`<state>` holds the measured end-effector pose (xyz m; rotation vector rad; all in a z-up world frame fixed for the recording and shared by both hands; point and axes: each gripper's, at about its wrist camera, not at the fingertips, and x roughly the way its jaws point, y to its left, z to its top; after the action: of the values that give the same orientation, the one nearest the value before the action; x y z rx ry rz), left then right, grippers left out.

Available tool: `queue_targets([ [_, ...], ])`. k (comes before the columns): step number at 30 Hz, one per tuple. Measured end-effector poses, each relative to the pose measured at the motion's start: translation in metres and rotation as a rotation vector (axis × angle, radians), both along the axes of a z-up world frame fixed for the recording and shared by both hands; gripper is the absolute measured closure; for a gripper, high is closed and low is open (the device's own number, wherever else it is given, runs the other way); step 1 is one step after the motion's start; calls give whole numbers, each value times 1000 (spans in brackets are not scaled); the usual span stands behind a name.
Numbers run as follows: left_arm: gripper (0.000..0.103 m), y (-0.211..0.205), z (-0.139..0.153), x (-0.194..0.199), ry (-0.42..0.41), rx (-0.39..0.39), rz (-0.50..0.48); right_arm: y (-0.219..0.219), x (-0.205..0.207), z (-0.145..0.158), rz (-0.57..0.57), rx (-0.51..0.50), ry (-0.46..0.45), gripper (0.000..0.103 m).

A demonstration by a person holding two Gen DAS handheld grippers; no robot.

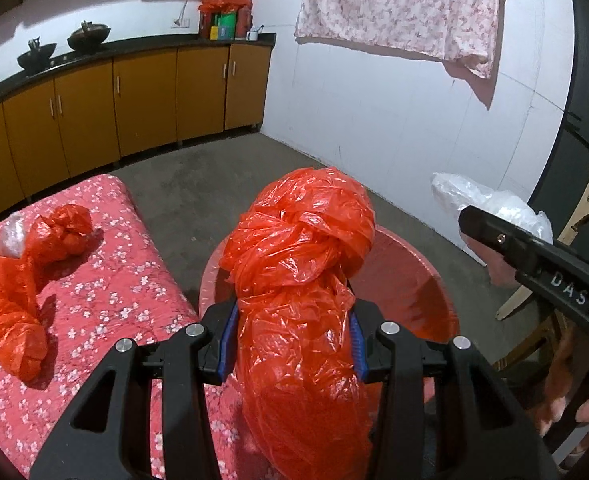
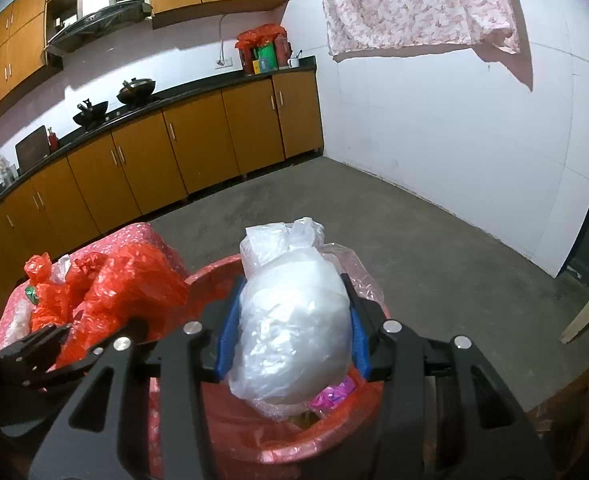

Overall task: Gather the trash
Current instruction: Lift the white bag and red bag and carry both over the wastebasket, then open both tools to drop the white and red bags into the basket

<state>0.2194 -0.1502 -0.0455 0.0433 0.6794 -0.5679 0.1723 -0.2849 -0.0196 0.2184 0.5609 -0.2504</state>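
Orange kitchen cupboards (image 2: 142,168) and a grey floor (image 2: 374,216) filled the background, with a pink flowered cloth (image 1: 106,280) on a table beside the red bin (image 2: 278,436).

Both bundles hung over the red bin. The left gripper (image 1: 294,344) squeezed a knotted red plastic bag (image 1: 298,280) between its blue pads, jaws about half closed on it. The right gripper (image 2: 292,332) did the same with a clear plastic bag (image 2: 290,332) stuffed with wrapping, which sat above the bin's open mouth.

To do this step well, each hand should probably move fully above the bin's middle before letting go, so nothing falls on the floor. The bags look soft and light, so they may cling to the pads and need wide jaws to fall.

More red bags (image 1: 34,260) lay on the flowered cloth, left of the bin, not yet collected.
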Motion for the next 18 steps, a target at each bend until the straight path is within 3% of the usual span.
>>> queue_targets([
  [16,58,-23,-12,15,28,10,-33,-6,22,-6,-1,43,-6,56],
  [18,53,-25,-14,17,32,13,-35,-8,25,-4,-2,61,-14,53],
])
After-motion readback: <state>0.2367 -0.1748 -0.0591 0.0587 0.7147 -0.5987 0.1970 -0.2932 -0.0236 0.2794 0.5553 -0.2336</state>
